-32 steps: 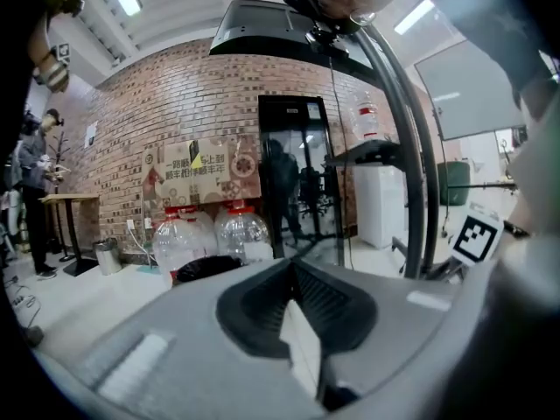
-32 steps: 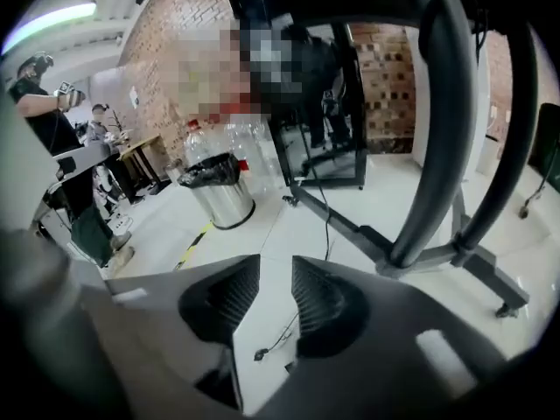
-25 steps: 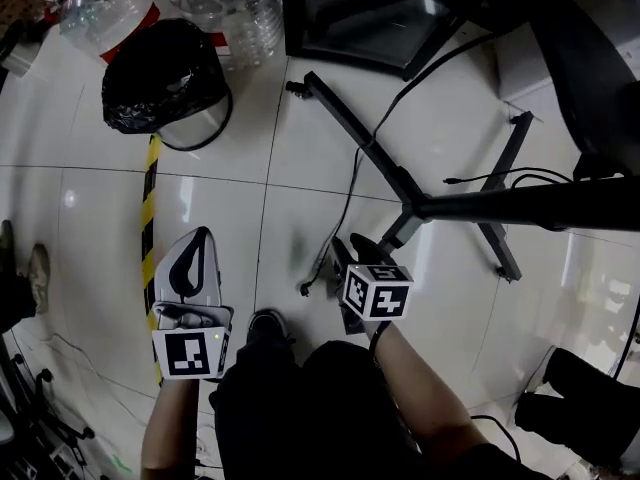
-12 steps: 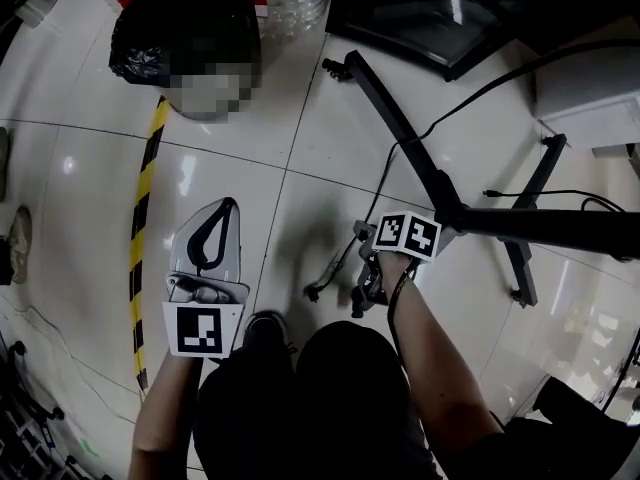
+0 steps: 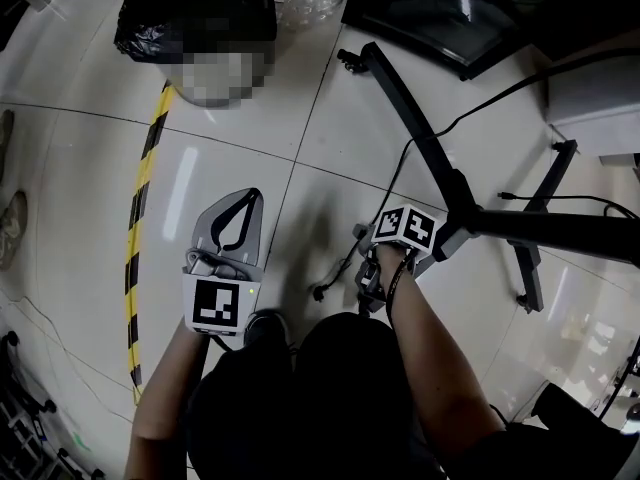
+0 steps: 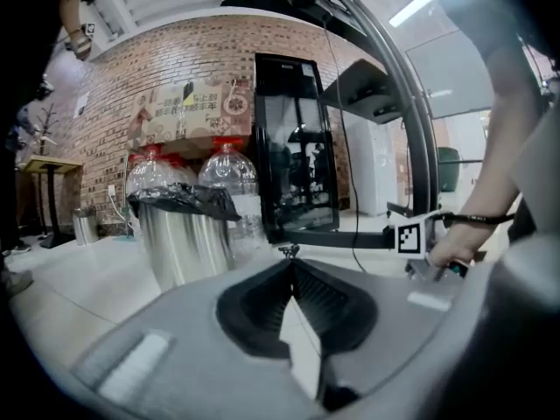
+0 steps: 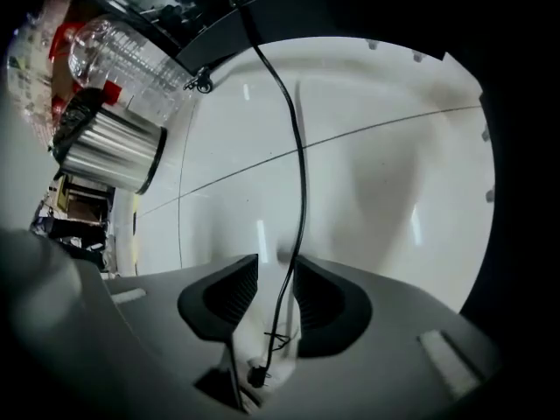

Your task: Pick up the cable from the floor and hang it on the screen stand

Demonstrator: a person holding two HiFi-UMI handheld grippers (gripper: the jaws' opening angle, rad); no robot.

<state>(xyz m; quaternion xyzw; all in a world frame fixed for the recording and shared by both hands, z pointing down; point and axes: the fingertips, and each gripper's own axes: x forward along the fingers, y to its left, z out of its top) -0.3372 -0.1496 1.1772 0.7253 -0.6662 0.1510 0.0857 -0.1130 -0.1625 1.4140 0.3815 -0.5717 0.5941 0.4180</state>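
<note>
Black cable (image 7: 298, 173): still down on the white floor (image 7: 394, 173). It runs from the screen stand (image 5: 430, 158) leg to its loose end, which sits right under my right gripper (image 7: 276, 278).
Right gripper: the jaws are closing with the cable threaded through the gap. The pads don't look like they're biting yet, so no real grip so far.
What changed: a second ago this gripper lay flatter beside the cable with its jaws wide. Now it's tipped down over the loose end and narrowing.
Meaning for the task: I reckon the pickup is about to land; hanging hasn't started.
Left gripper (image 6: 291, 265): jaws together with nothing in them, parked over the floor well apart from the cable.
Hard to see: the head view hides the right jaws under the marker cube (image 5: 408, 228). The cable's plug end is lost in shadow deep between the jaws. The stand's top is cut off, so no clue yet where I'd hang it.
</note>
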